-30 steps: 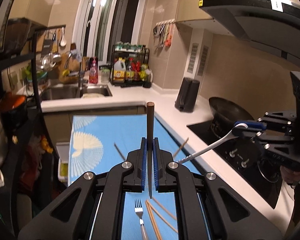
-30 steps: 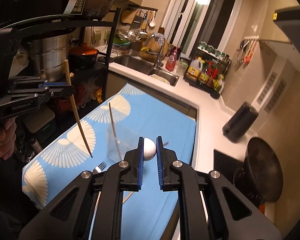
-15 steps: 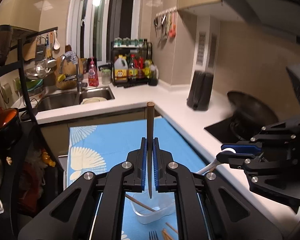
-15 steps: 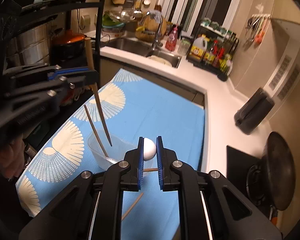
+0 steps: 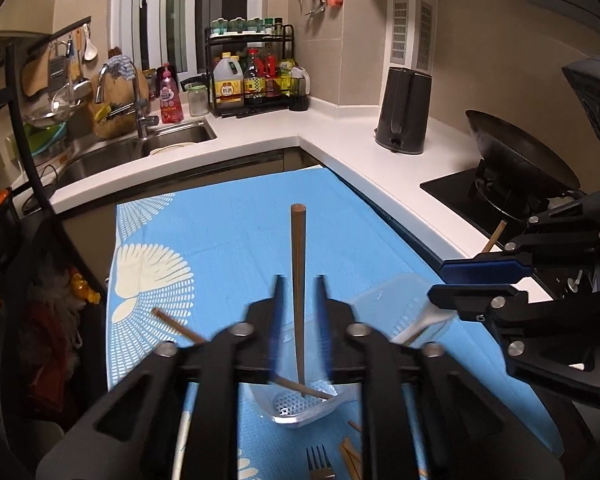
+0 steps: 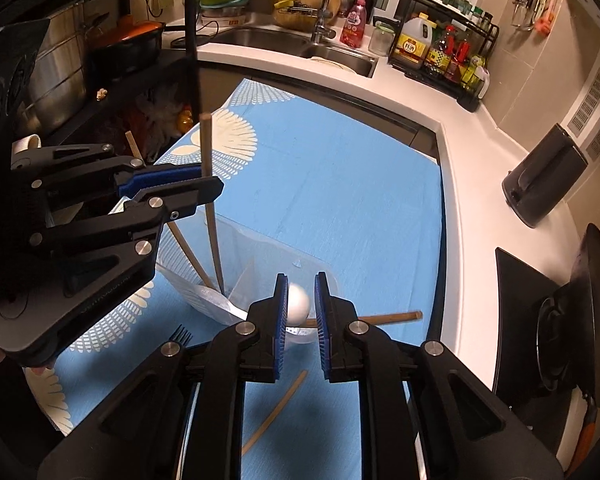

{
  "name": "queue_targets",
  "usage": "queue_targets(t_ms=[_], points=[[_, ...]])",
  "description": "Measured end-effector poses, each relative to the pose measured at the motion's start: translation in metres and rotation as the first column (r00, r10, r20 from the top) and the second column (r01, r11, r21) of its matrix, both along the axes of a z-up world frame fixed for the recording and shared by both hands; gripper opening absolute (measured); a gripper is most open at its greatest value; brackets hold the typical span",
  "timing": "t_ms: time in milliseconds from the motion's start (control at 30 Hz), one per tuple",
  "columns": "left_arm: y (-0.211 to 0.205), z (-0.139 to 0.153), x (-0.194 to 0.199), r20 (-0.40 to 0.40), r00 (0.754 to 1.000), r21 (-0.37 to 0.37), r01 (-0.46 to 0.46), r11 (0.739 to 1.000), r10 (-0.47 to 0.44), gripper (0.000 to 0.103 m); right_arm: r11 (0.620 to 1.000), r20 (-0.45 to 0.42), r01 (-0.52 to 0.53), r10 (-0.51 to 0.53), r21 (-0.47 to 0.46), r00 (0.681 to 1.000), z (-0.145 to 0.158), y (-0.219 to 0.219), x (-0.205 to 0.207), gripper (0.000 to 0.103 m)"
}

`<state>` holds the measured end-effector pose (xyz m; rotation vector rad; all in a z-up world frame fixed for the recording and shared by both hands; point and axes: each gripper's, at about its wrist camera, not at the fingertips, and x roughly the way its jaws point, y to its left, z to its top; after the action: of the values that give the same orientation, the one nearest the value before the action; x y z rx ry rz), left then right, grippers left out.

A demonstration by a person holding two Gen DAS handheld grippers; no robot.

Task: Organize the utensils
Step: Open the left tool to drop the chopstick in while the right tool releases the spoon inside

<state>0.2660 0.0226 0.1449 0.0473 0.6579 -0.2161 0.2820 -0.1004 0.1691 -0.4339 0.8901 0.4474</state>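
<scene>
Left hand-held gripper [image 5: 298,312] jaws are opening – chopstick [image 5: 299,280] stands free between them, tip in the cup [image 5: 300,404] directly below. Right hand-held gripper [image 6: 301,312] is opening around the spoon [image 6: 298,303]. Risk: either utensil tips out, toppling the light cup.

Motion blur smears the left tongs [image 5: 298,316] in the left wrist view, so whether their opening jaws touch the upright chopstick [image 5: 299,280] between them cannot be told. The fork [image 5: 320,463] is cut off by the bottom edge there, and in the right wrist view only its tines show beyond the right tongs [image 6: 302,312], which also cover the handle of the white spoon [image 6: 298,304] and part of a chopstick lying on the table [image 6: 380,180]. Labels on the bottles in the rack [image 6: 444,52] are too small to read.
</scene>
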Motion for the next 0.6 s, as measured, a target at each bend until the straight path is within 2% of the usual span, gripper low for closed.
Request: queue_targets(t_ms=[33,67,100,367,600], points=[[0.001,0.001,-0.001,0.007,1.0,-0.007,-0.002,1.0,0.002,0.035,1.0,-0.001,0.004,-0.004,0.003,1.0,0.0,-0.001,0.0,0.021],[0.002,0.002,-0.001,0.011,1.0,-0.014,-0.004,1.0,0.004,0.036,1.0,0.001,0.01,-0.01,0.005,1.0,0.001,-0.003,-0.001,0.026],[0.003,0.003,-0.002,0.013,1.0,-0.025,-0.004,1.0,0.005,0.036,1.0,0.005,0.014,-0.014,0.005,1.0,0.001,-0.004,-0.001,0.027],[0.009,0.024,-0.009,0.065,0.998,-0.073,-0.021,0.997,0.026,0.039,0.999,0.046,0.034,-0.036,0.041,0.998,0.023,-0.016,-0.009,0.027],[0.008,0.057,-0.045,0.15,0.988,-0.087,-0.02,0.996,0.033,0.04,0.986,0.176,0.062,-0.09,0.158,0.98,0.069,-0.04,-0.043,0.027]])
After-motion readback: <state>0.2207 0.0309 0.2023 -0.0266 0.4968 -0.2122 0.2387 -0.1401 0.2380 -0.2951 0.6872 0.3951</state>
